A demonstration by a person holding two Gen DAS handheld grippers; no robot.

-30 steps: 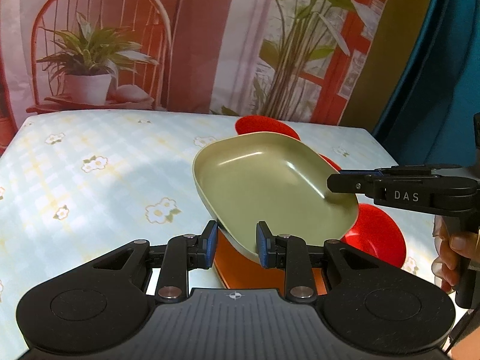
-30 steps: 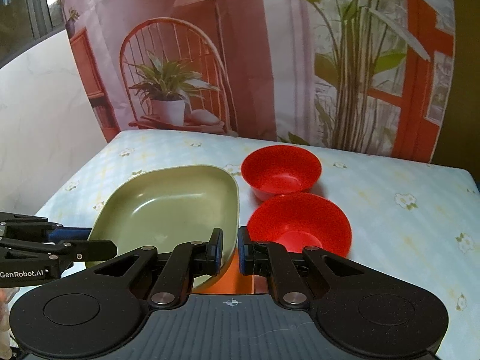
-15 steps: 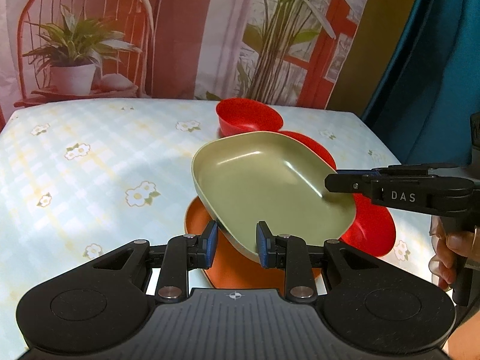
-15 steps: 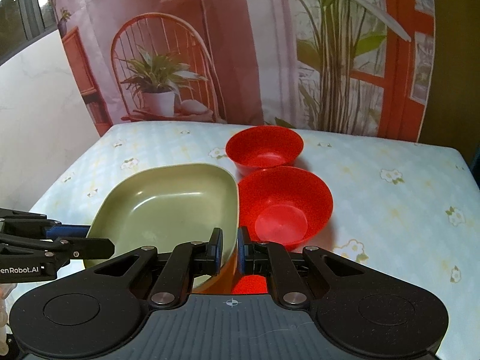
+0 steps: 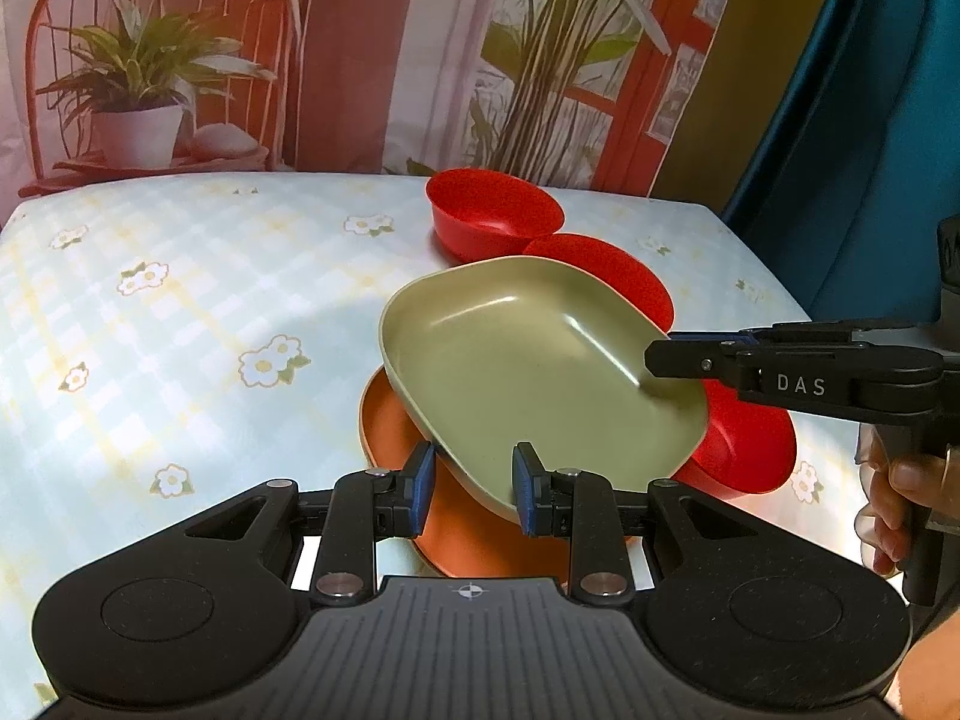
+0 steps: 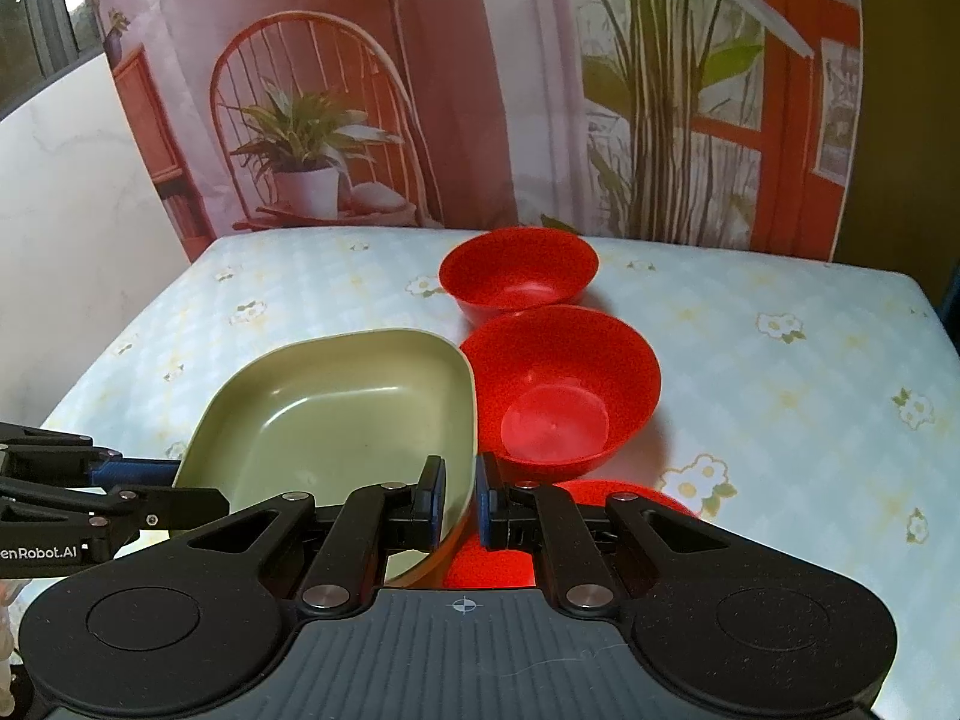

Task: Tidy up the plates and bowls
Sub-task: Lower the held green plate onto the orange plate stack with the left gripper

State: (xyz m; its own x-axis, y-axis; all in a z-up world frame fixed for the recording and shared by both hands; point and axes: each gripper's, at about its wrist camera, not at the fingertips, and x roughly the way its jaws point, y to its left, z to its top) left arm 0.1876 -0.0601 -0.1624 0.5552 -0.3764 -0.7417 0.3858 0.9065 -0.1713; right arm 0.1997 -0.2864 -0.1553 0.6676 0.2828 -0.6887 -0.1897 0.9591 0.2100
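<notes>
A green square plate (image 5: 540, 372) is held in the air above an orange plate (image 5: 396, 420) on the table. My left gripper (image 5: 471, 489) is shut on the green plate's near rim. My right gripper (image 6: 461, 498) is shut on the plate's right rim (image 6: 465, 420); it shows in the left wrist view (image 5: 654, 357). Three red bowls stand to the right: one far (image 6: 519, 273), one middle (image 6: 561, 390), one close under my right gripper (image 6: 600, 495), largely hidden.
The table has a pale blue flowered cloth (image 5: 180, 300). A printed backdrop (image 6: 420, 90) with a chair and plants hangs behind the far edge. A blue curtain (image 5: 870, 120) is at the right. A hand (image 5: 900, 480) holds the right gripper.
Both grippers have lifted the green plate higher; more of the orange plate and the red bowls shows below. The grip on the plate is unchanged.
</notes>
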